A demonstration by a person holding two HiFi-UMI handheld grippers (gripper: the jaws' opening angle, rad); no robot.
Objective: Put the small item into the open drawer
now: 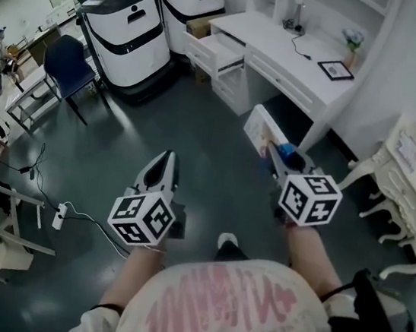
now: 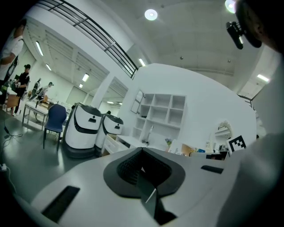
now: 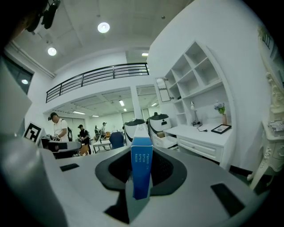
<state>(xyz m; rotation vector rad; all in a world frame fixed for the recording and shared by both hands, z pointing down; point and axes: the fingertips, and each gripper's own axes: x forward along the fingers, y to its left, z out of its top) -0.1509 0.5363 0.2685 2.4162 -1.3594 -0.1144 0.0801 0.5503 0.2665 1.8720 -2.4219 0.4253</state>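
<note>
Currently right gripper [image 1: 279,154] and left gripper [image 1: 167,159] both point forward, near level. Right one clamps a slim blue-and-white cardboard box [image 3: 142,170]. Left one's jaws are together, empty.

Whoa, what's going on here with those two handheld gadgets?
A person stands in a room, a gripper in each hand. The right gripper is shut on a small blue box. The left gripper is shut with nothing in it. The white desk with its open drawer lies ahead, some way off, so the box isn't in yet.
</note>
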